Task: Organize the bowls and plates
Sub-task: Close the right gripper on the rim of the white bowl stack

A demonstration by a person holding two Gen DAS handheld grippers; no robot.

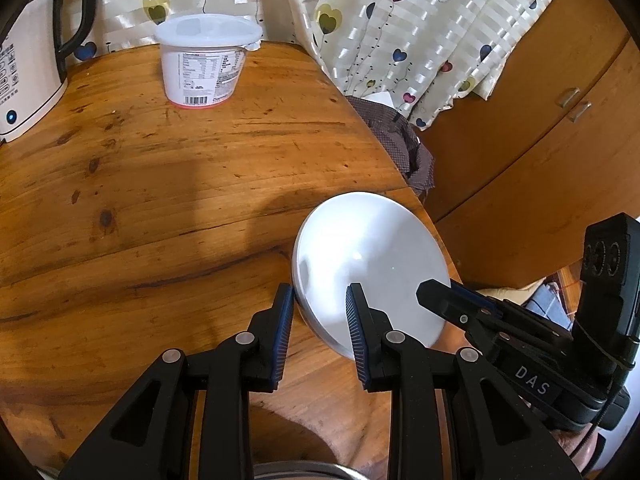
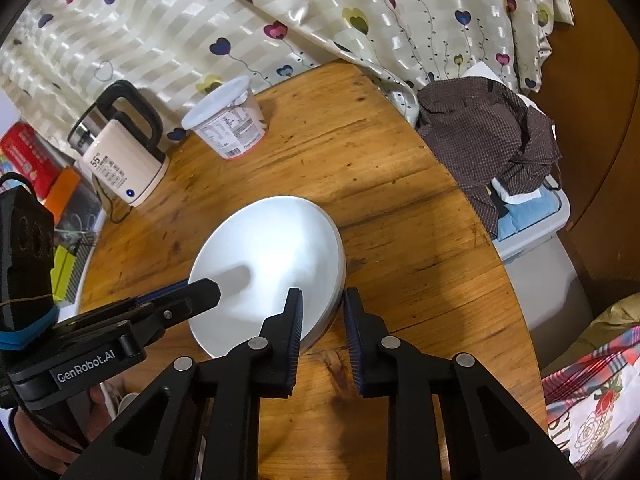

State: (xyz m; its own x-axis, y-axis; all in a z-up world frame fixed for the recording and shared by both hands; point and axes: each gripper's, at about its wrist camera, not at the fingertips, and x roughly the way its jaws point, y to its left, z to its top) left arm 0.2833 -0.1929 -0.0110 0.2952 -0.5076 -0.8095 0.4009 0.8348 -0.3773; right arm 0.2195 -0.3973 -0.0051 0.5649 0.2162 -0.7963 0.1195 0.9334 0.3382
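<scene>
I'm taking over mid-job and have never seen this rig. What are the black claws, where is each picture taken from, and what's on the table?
There is no robot arm: a person holds a two-finger gripper in each hand, with a fisheye camera on each looking along its fingers. One picture is from the left gripper, the other from the right gripper; each also shows the other gripper coming in from the side.

Both straddle the rim of a white bowl on the round wooden table, one finger inside and one outside, on opposite sides. Whether the pads already press on the rim I cannot tell.

Further back stand a lidded white tub and a cream kettle. A brown checked cloth lies just off the table's edge.
</scene>
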